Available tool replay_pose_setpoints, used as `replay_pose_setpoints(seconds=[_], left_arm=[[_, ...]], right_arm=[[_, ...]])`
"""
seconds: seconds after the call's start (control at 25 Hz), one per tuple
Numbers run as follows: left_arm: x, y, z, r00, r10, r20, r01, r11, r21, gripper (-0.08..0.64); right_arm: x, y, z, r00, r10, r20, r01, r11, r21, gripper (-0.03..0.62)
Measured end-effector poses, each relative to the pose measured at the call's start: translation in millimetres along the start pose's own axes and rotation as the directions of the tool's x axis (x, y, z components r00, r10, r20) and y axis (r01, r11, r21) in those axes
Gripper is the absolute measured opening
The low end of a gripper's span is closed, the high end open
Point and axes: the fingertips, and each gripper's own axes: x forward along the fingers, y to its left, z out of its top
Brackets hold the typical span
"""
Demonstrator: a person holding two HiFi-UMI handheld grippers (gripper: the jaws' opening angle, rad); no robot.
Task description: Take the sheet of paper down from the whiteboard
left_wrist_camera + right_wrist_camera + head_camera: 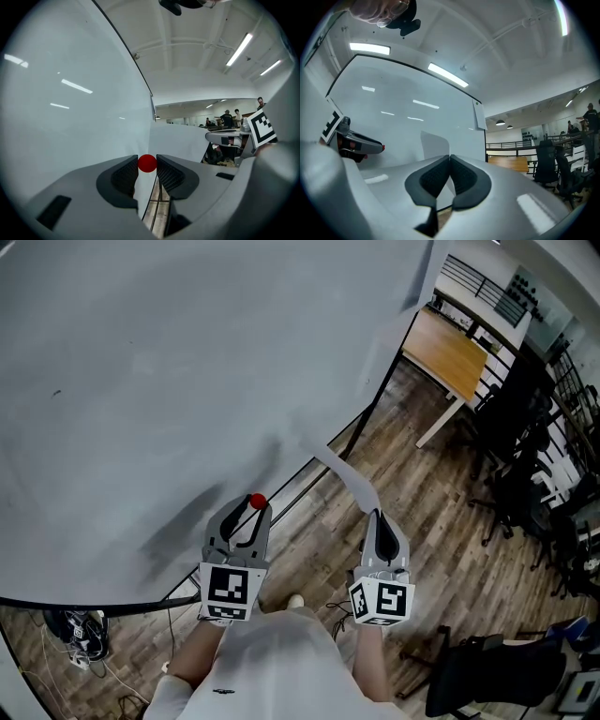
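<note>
A large, pale grey whiteboard [141, 381] filled most of the head view, tilted across the picture above a brown plank floor [422, 502]. The white, curled sheet of paper [342, 474] hung in front of the whiteboard's lower edge, off its face. Its near end was pinched in the right gripper [375, 517] and its far end reached back toward that edge, though contact there could not be made out. In the right gripper view the right gripper [450, 161] had its 2 dark ribbed pads pressed together on the thin sheet [433, 145], with the whiteboard [403, 108] behind. The left gripper [251, 507] sat just beside the same lower edge, to the left of the sheet, with a small round red magnet [256, 501] at its tip. In the left gripper view its jaws [147, 168] stood a narrow way apart, each pad touching a side of the magnet [147, 163]. The whiteboard [70, 117] spread to the left and the sheet [180, 140] lay just beyond. The black-and-white marker cube [261, 126] of the right gripper showed further right. Well to the right of the whiteboard stood a light wooden table [448, 357] and several black office chairs [511, 484].
</note>
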Motion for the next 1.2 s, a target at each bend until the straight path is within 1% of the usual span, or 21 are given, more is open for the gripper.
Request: replay_pose_setpoints(seconds=[0.6,0.88,1.2], left_arm=[[4,0,2,1.0,-0.009,0.011,0.009,1.0,-0.001,0.123],[5,1,-3,1.0,-0.012,0.011,0.013,1.0,-0.008,0.123],[9,2,4,1.0,-0.015,0.028,0.015,1.0,-0.002,0.123]], right_arm=[[13,2,2,1.0,0.016,-0.009,-0.017,1.0,-0.004,0.009],[17,1,2,1.0,0.013,0.002,-0.013,1.0,0.002,0.009],[23,6,4,1.0,0.025,0.009,-0.025,1.0,0.001,0.009]])
